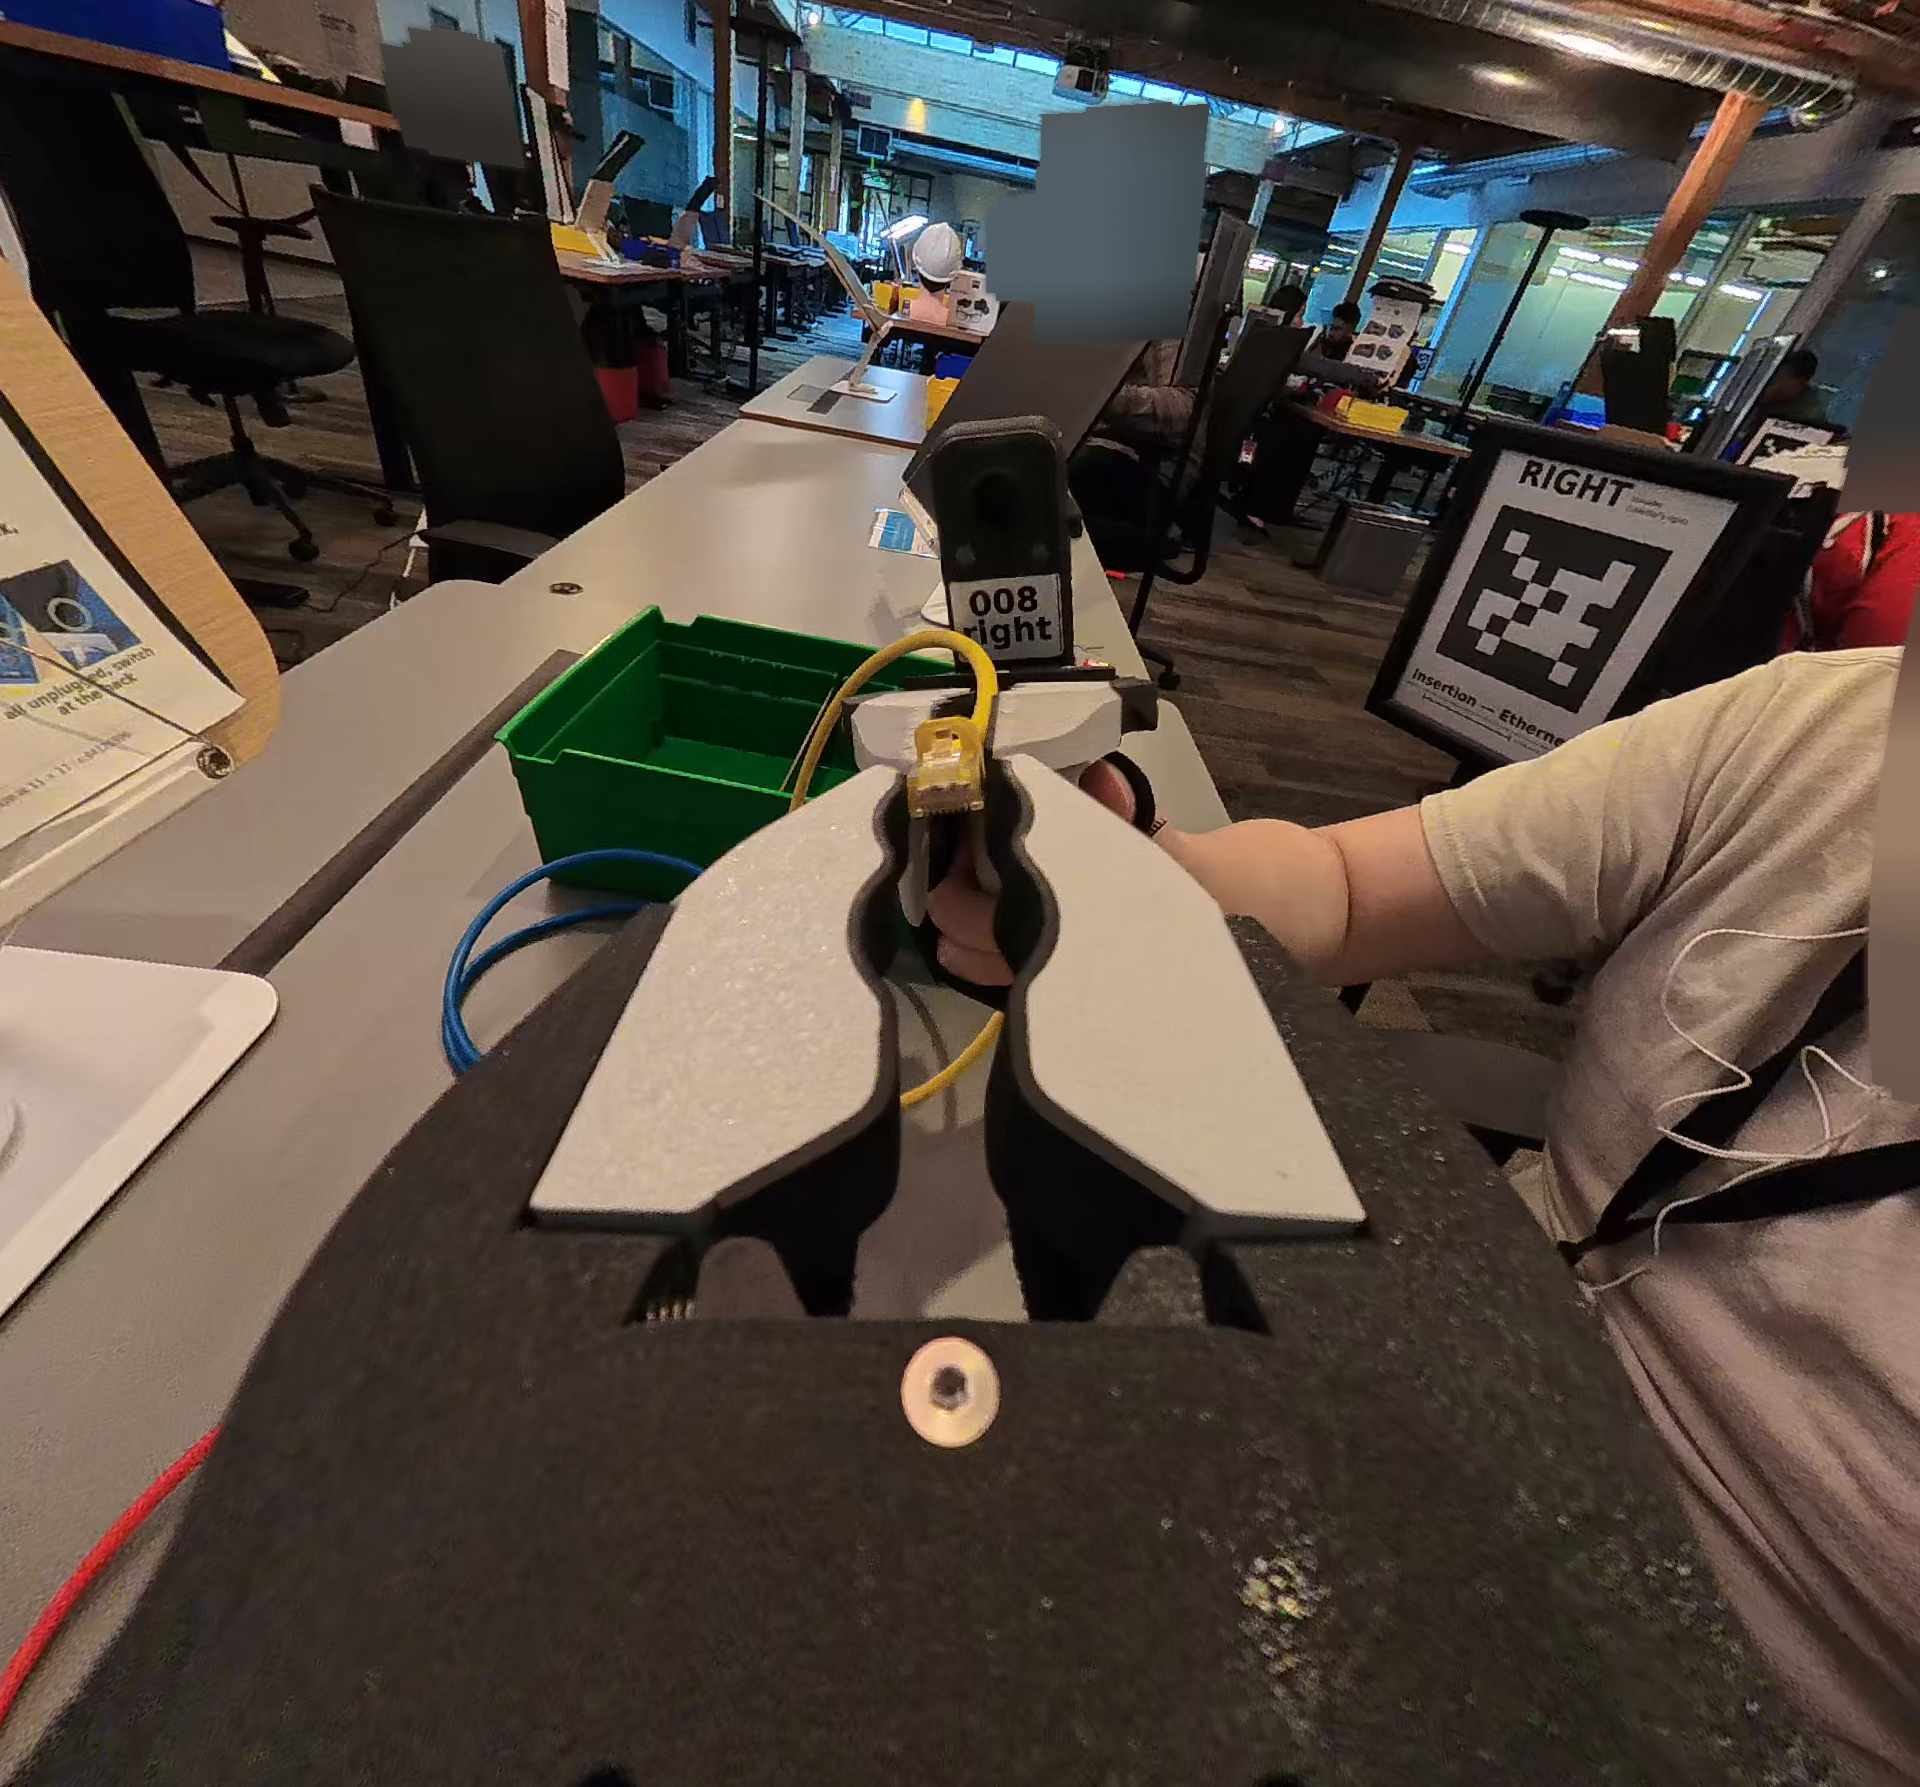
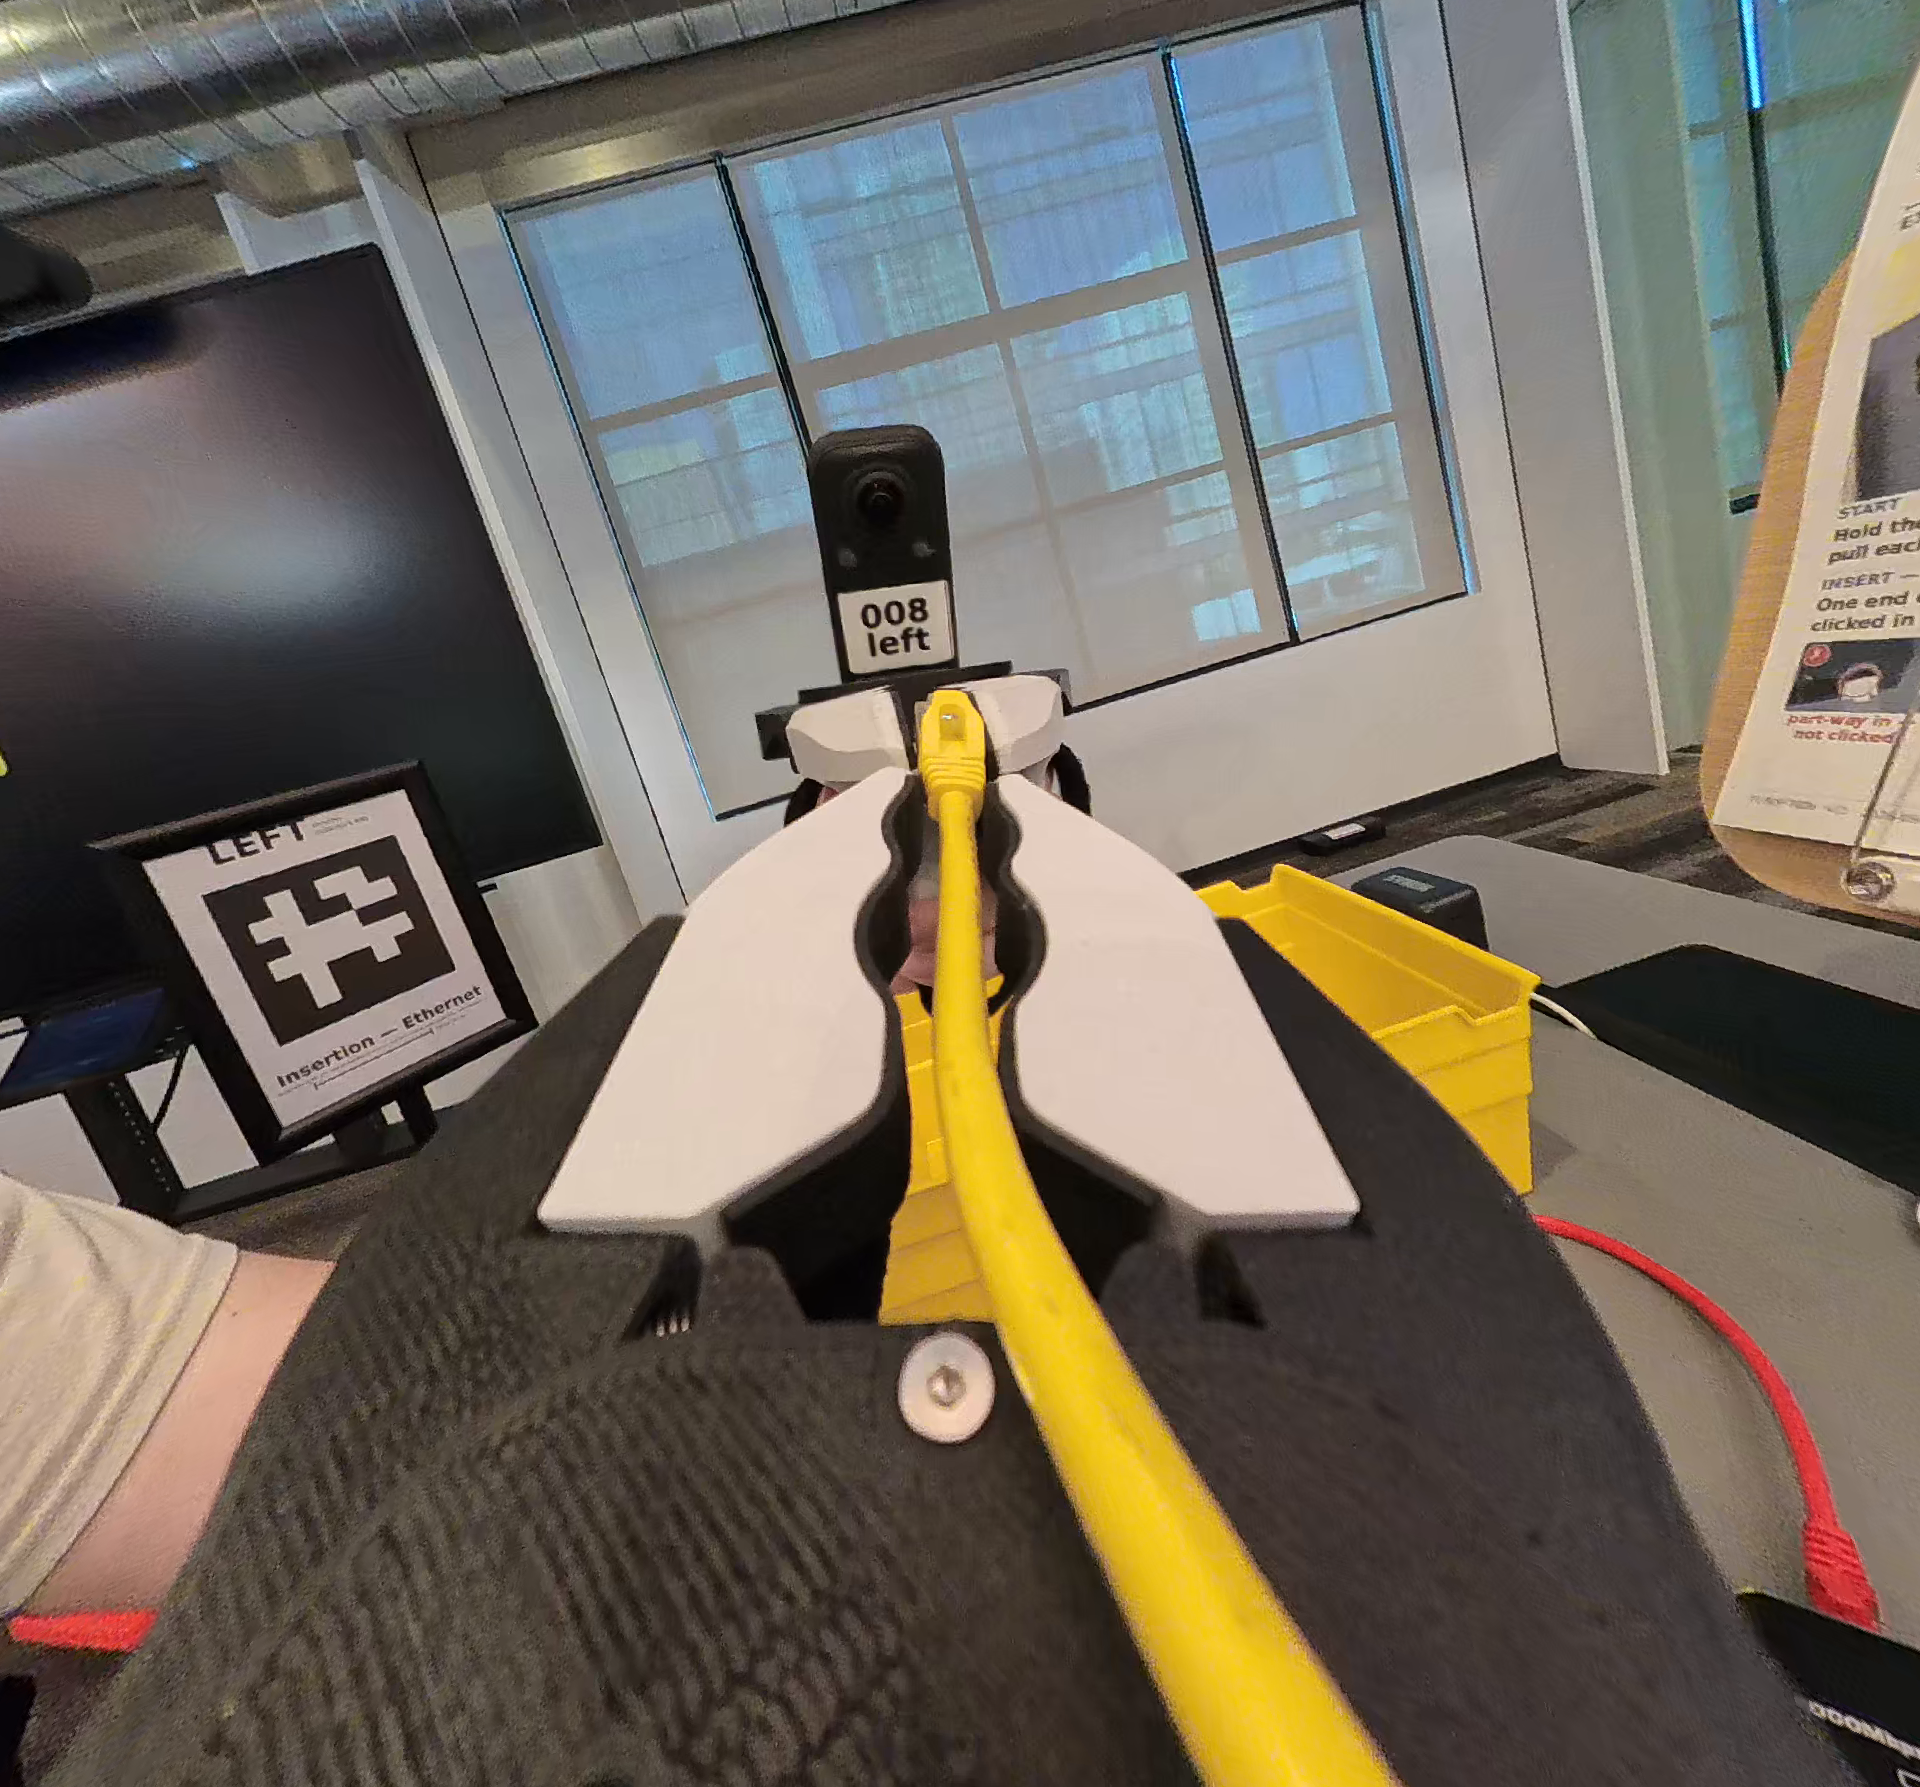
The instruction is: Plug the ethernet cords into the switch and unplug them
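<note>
Here, two hand-held grippers meet tip to tip above a grey table (image 1: 312, 1062), sharing one yellow cord (image 2: 1039, 1270). The left gripper (image 1: 945, 792) has its two white fingers (image 1: 748, 989) pressed nearly together at the tips, pinching the cord's yellow plug (image 1: 943, 771), which points back toward its own camera. The right gripper (image 2: 948, 781) faces it, fingers likewise drawn in around the same cord just behind the plug; the cord runs back between its fingers and over its black body. Each gripper carries a small black camera with a white label on top. A person's hand (image 1: 971, 927) holds the right gripper's handle, the bare forearm and a pale sleeve reaching in from the side.

On the table behind the right gripper sits a green bin (image 1: 665, 750), with a loop of the yellow cord arching over it and a blue cord (image 1: 499, 948) coiled just beside it. A yellow bin (image 2: 1403, 1020) sits behind the left gripper, with a red cord (image 2: 1766, 1405) lying on the table near it. Framed black-and-white marker signs stand at either end of the table. The switch is not clearly visible in either view.
</note>
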Demonstrator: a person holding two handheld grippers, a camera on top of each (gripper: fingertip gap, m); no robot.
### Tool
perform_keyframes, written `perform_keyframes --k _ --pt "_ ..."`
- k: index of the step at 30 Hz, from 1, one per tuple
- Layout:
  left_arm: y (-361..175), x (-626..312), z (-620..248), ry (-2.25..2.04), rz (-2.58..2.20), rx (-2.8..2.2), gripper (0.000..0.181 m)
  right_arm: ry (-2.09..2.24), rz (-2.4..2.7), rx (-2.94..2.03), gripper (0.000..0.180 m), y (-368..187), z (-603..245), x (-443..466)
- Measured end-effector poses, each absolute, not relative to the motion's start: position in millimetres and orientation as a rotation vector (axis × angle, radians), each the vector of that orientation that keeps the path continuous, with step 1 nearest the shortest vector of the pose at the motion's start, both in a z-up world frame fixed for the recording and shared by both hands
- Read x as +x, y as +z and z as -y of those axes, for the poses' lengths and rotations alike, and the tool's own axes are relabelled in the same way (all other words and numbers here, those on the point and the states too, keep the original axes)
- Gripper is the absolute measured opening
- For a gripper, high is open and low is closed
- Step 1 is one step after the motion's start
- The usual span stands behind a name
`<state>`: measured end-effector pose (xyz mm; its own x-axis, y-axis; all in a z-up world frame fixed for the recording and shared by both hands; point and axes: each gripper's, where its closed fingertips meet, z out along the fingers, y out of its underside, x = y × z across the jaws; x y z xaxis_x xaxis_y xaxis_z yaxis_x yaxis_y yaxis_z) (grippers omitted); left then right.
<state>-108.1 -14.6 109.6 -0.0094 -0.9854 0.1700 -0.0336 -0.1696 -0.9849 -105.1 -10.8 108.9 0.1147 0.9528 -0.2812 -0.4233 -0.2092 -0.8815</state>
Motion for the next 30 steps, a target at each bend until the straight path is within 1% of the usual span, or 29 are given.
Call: perform_keyframes --k 6,11,24,27,30 --pt "112 -107 18 -1.277 -1.178 -1.339 0.013 1.469 0.654 -1.146 0.012 110 13 -104" --pt "108 -105 19 -1.271 -1.193 -1.349 0.013 1.432 0.675 -1.146 0.014 110 15 -107" --pt "104 -101 14 -1.275 -1.166 -1.397 0.015 1.359 0.716 -1.168 0.013 107 9 -102" --pt "102 -105 5 -1.163 -1.141 -1.446 0.026 1.339 0.691 -1.157 0.013 110 3 -93" --pt "105 -112 -2 -1.009 -1.091 -1.475 0.044 1.323 0.665 -1.151 0.013 112 -4 -84"
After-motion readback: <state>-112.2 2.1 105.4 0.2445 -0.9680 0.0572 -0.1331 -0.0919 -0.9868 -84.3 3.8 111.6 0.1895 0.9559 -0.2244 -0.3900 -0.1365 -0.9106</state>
